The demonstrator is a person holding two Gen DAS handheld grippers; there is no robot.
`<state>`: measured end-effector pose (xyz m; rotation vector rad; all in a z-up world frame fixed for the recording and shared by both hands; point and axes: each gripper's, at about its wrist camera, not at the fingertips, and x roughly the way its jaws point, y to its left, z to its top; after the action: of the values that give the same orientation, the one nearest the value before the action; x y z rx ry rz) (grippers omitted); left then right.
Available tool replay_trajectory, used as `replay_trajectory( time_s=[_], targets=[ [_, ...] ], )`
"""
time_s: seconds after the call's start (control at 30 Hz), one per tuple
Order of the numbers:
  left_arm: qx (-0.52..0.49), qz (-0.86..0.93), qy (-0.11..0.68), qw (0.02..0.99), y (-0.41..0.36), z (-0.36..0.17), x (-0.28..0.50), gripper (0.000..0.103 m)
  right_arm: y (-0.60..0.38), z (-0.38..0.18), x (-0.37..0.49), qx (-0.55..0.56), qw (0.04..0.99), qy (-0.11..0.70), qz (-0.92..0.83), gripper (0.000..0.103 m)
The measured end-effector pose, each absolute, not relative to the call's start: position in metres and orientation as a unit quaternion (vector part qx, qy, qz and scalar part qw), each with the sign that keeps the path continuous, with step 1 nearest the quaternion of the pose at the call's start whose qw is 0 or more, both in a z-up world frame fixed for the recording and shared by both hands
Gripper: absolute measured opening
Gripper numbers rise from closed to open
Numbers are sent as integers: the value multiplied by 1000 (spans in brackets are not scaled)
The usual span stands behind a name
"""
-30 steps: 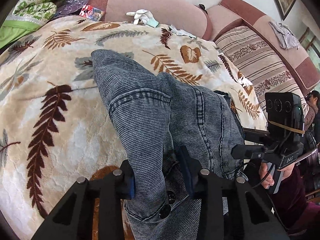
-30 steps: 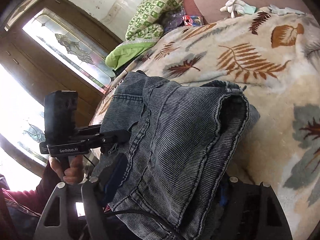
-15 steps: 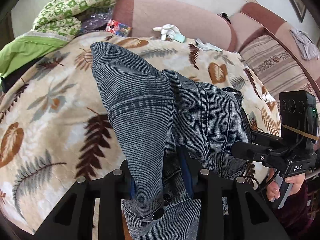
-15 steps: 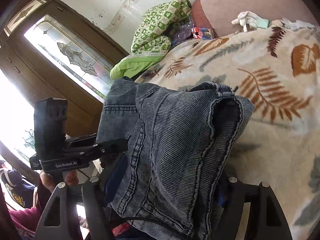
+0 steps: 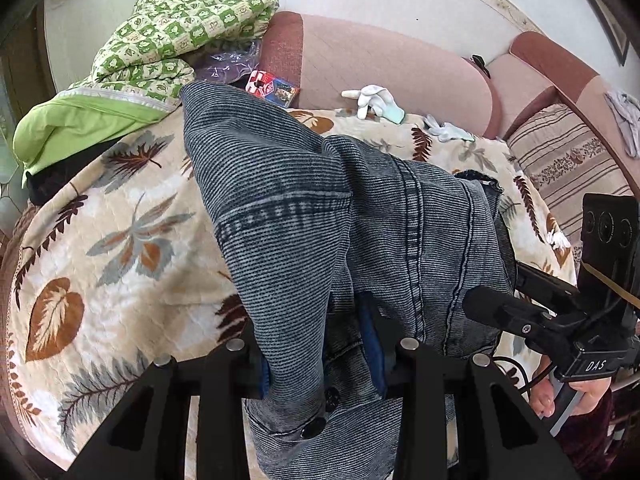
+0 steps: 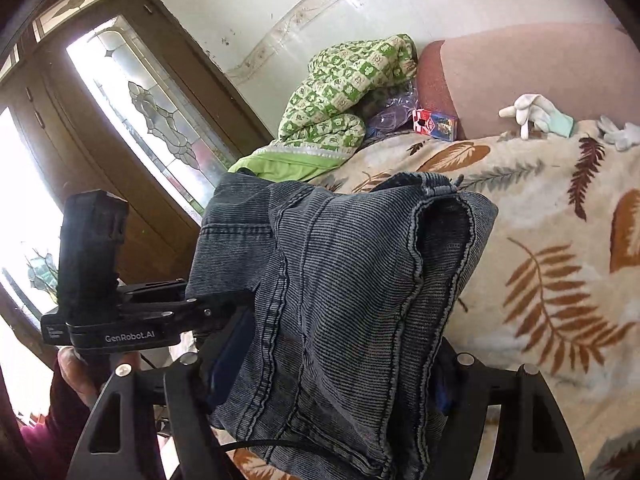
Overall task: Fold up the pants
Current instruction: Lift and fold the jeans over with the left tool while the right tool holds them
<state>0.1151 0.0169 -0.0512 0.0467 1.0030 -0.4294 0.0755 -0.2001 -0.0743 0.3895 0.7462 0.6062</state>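
Both grippers, left gripper (image 5: 320, 364) and right gripper (image 6: 324, 376), clamp the bunched grey-blue denim pants (image 5: 340, 240) above the leaf-patterned cream blanket (image 5: 120, 240); best lay them flat, seams aligned.

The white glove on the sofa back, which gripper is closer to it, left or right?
Probably right, though it is close. The white glove lies beyond the pants; the right gripper holds their glove-side edge, and the left gripper holds the edge toward the green quilt.

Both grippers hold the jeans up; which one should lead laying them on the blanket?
Probably left. The left gripper pinches the jeans with open blanket ahead. The right gripper holds a thicker bunch, blocking its view.
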Motion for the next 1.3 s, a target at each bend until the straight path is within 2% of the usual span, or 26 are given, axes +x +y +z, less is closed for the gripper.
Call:
replay_trajectory(
  time_s=[0.6, 1.3],
  targets=[
    [50, -177, 508, 842, -12, -82, 153, 38, -217, -121, 121, 205, 859, 394, 257, 77],
    [61, -164, 508, 844, -14, -94, 167, 38, -220, -135, 132, 221, 849, 409, 250, 77]
  ],
)
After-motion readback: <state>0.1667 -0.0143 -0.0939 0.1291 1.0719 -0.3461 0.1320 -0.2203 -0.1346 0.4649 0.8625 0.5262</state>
